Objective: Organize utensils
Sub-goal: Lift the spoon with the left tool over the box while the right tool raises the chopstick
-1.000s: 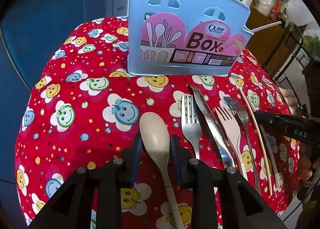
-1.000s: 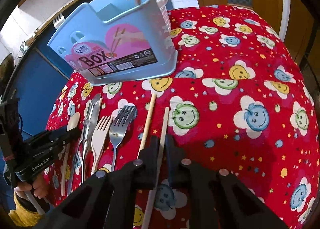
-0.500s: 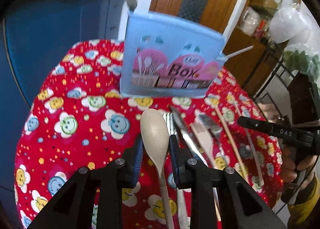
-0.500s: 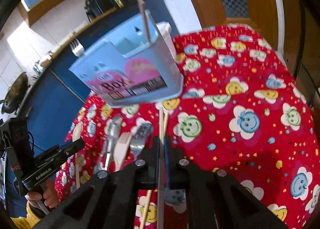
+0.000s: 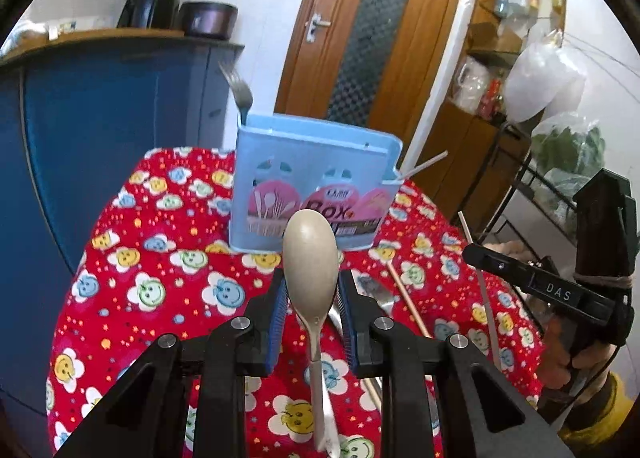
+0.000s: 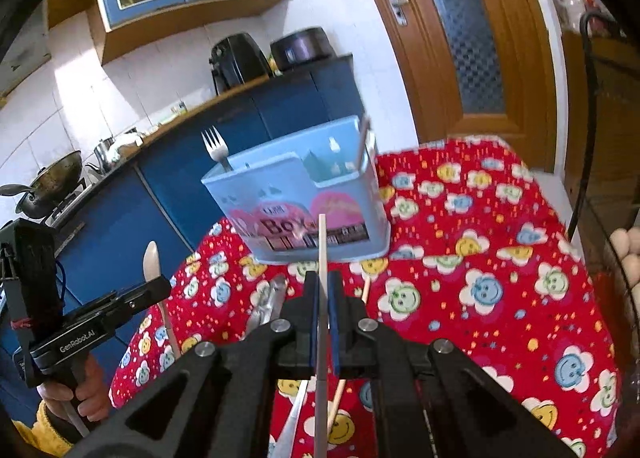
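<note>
We find the beige wooden spoon [image 5: 310, 258] clamped at its neck between the blue-padded jaws of the left gripper [image 5: 311, 298], bowl pointing forward and raised clear of the table, its handle running back under the gripper body. We find the pale, thin chopstick [image 6: 321, 298] pinched between the nearly closed jaws of the right gripper [image 6: 322, 298], its tip standing in front of the holder label and its rear end extending back toward the camera. Ahead of both tools stands the light-blue plastic utensil holder with a pink "Box" label [image 5: 312, 186], upright on the table. A metal fork [image 5: 238, 88] stands tines-up in the holder's left compartment, and a second thin stick [image 5: 426, 164] leans out of its right-hand compartment. On the table covered with a red cloth printed with smiley-face flowers [image 5: 160, 278], between the grippers and the holder, lie a tan chopstick [image 5: 408, 304], a metal knife [image 6: 266, 304] and further cutlery that the gripper bodies partly hide, so we cannot tell each piece apart. In the right wrist view, a hand with a yellow sleeve [image 6: 76, 386] grips the handle of the left gripper. Beyond the table stand a blue cabinet [image 5: 100, 118] and a brown wooden door with a patterned glass panel [image 5: 372, 30].
</note>
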Demonstrator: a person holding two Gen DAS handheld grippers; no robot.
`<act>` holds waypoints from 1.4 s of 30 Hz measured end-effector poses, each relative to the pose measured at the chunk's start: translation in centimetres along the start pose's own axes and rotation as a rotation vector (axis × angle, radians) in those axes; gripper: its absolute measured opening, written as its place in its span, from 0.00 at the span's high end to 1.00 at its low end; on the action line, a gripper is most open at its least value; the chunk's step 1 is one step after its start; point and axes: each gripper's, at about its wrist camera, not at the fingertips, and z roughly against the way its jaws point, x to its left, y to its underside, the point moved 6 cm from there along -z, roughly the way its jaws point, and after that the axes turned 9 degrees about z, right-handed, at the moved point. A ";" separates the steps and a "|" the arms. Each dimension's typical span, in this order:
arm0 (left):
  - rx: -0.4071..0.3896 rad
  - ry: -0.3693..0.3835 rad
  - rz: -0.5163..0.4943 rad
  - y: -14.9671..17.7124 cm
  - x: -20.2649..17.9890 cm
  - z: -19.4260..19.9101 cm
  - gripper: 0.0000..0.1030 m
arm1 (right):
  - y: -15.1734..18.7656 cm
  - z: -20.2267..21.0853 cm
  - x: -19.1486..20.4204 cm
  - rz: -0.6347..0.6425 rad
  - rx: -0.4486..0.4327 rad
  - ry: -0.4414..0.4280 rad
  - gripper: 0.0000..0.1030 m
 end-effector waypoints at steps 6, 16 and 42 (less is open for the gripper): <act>-0.057 0.024 0.001 -1.0 -0.4 1.6 0.76 | -1.1 1.2 0.8 0.017 -0.064 0.015 0.94; -0.115 0.021 -0.007 -3.3 -1.0 2.7 0.77 | -1.7 1.8 1.1 0.026 -0.103 0.029 0.94; -0.309 -0.068 -0.088 -17.8 -4.0 3.1 0.77 | 0.1 0.8 -1.2 -0.055 -0.081 0.036 0.94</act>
